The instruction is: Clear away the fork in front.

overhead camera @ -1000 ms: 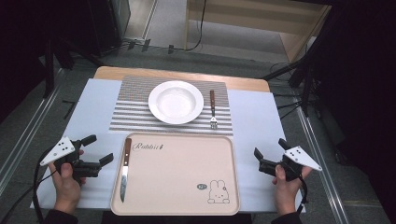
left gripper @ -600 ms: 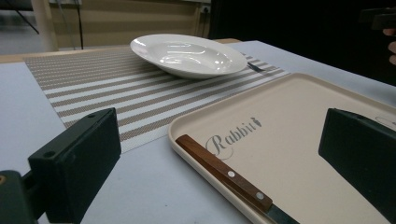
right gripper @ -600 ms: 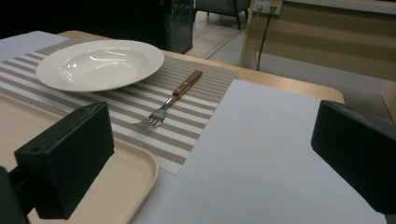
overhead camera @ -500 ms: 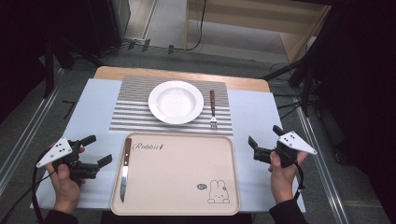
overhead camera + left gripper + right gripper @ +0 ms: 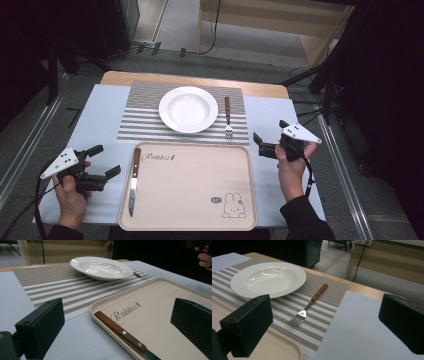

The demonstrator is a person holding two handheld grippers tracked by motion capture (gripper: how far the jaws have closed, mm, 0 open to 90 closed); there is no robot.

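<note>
- The right tool [image 5: 267,143] hangs over the pale blue cover of the worktop [image 5: 102,112], just to the right of the striped placemat [image 5: 145,117], and its jaws stand wide apart with nothing between them.
- In the right gripper view these jaws frame the fork [image 5: 308,305], so I judge that the fork is the thing this hand goes for.
- The fork [image 5: 227,116] lies flat on the right part of the placemat, just beside the white deep plate [image 5: 188,109], with the wooden handle on the far side and the tines toward the beige rabbit tray [image 5: 200,210].
- The left tool [image 5: 102,161] is low over the worktop, just left of the tray, and it is also released and empty.
- Its jaws point at the wooden-handled knife [image 5: 122,336], which lies inside the tray along the left rim, with the handle on the far side.
- I think the step in hand is the approach; no grasp is made yet on either side.
- The next move, as I judge it, asks the right tool to go forward and down to the fork handle and take it across its narrow width.
- The plate is near, so the jaws should come in from the right side.
</note>
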